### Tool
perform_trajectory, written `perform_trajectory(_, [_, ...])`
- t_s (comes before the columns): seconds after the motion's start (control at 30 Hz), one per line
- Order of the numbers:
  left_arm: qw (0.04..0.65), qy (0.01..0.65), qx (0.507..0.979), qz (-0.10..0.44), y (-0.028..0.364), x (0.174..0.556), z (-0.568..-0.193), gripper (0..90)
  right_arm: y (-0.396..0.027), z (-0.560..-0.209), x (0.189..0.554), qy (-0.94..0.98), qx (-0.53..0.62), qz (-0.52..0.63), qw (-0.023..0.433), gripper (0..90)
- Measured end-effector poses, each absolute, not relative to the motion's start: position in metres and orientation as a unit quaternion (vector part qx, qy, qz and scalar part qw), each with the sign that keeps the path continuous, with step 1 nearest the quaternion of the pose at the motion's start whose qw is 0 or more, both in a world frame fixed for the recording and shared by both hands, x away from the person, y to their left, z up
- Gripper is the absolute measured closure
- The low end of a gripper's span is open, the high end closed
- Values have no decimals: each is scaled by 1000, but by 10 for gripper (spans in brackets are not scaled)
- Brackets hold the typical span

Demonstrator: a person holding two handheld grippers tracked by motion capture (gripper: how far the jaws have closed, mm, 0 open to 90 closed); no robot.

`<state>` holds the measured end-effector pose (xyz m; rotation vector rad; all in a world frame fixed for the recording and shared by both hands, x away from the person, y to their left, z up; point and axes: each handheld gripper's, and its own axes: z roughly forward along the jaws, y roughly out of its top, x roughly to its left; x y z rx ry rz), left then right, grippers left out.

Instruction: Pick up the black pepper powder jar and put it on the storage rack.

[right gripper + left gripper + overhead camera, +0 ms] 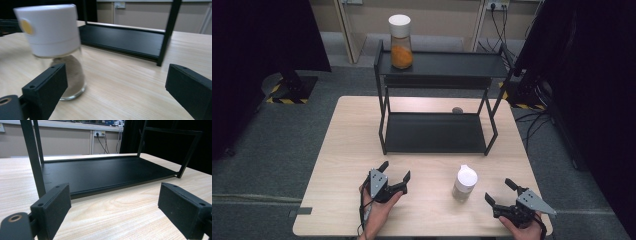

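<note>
Wooden light-grained table (347,150) carries a black metal two-tier shelf rack (437,132) toward its far edge, and near the front edge, right of the middle, stands a clear glass jar with a white cap (464,183) and brownish powder in the bottom. It's upright on the bare wood, well in front of the rack's lower shelf.

Right gripper (503,192) sits by the front right corner, just beside the jar on its right, jaws spread wide with nothing between them. In the right gripper view the jar (56,47) shows up at the left, over that gripper's left jaw and not touching it as far as I can tell; there's a small yellow dot on the cap.

Left gripper (396,172) is near the front edge left of the middle, also spread wide and holding nothing, pointed at the rack. Its own view looks straight along the lower shelf (107,173).

Up on the rack's top shelf, at its left end, stands a second glass jar with a white cap and orange contents (401,42)
</note>
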<state>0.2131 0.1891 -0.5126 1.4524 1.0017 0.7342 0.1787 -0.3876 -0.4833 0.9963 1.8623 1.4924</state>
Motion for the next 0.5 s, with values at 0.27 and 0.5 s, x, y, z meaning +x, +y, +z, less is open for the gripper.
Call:
perform_trajectory(0.27, [576,430,621,311,190,214,-512,107,-390,-482,173,713,339,562,249,49])
perform_trajectory(0.5, [578,432,618,310,190,214,-512,107,-377,-478,179,720,313,572,237,49])
